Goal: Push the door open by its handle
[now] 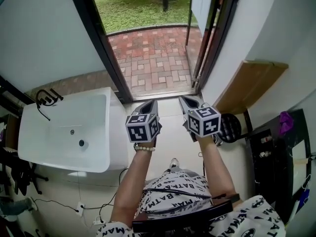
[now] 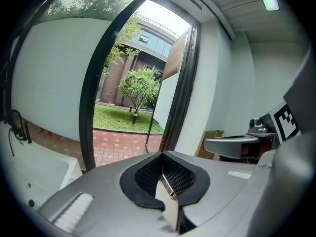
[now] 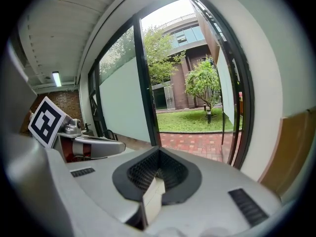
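Observation:
The glass door (image 1: 205, 6) stands swung outward over the brick path, leaving the doorway open between its dark frame (image 1: 96, 38) and the right wall. I cannot make out its handle. My left gripper (image 1: 149, 104) and right gripper (image 1: 185, 101) hover side by side just inside the threshold, pointing at the opening and touching nothing. Both are shut, with nothing between the fingers. In the left gripper view the left gripper (image 2: 163, 157) faces the door (image 2: 170, 98). The right gripper (image 3: 157, 153) has the door (image 3: 226, 90) to its right in its own view.
A white basin (image 1: 64, 132) with a black tap (image 1: 47, 98) stands at the left wall. A brown board (image 1: 249, 83) leans on the right wall above a black rack (image 1: 274, 157). Outside lie a brick path (image 1: 153, 58) and a lawn (image 1: 138, 6).

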